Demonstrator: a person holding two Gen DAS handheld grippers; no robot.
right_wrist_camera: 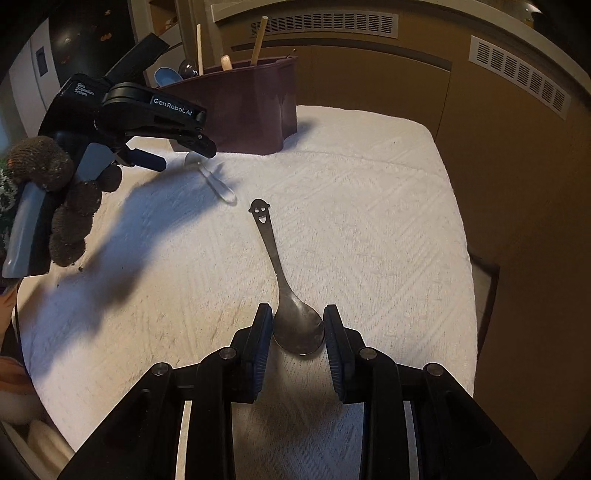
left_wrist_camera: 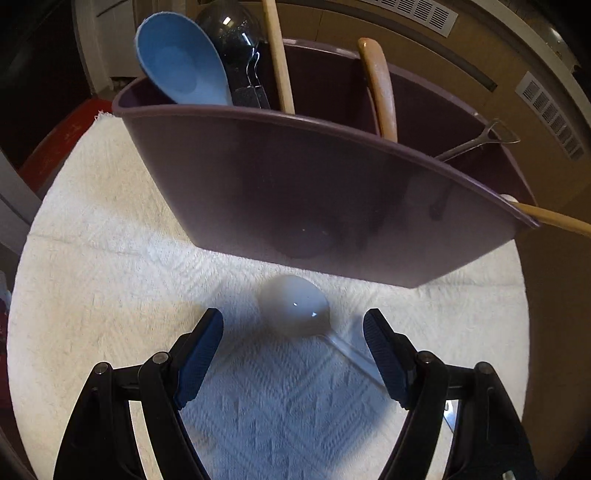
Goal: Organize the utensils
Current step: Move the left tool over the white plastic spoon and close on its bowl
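Observation:
A clear plastic spoon [left_wrist_camera: 293, 302] lies on the white towel [left_wrist_camera: 92, 258], its bowl between the wide-apart fingers of my left gripper [left_wrist_camera: 293, 319], which is open and just in front of the purple utensil holder [left_wrist_camera: 314, 192]. The right wrist view shows that same gripper [right_wrist_camera: 177, 153] over the clear spoon [right_wrist_camera: 218, 184]. Nearer the towel's front lies a metal spoon [right_wrist_camera: 295, 325] whose handle has a smiley face. My right gripper [right_wrist_camera: 297, 309] is shut on its bowl, a pad against each side.
The holder [right_wrist_camera: 251, 107] contains a blue spoon [left_wrist_camera: 181, 62], a black ladle [left_wrist_camera: 229, 29], wooden handles [left_wrist_camera: 277, 55] and a clear utensil [left_wrist_camera: 476, 142]. A gloved hand [right_wrist_camera: 70, 206] holds the left gripper. Brown vented panels [right_wrist_camera: 517, 74] stand behind and to the right.

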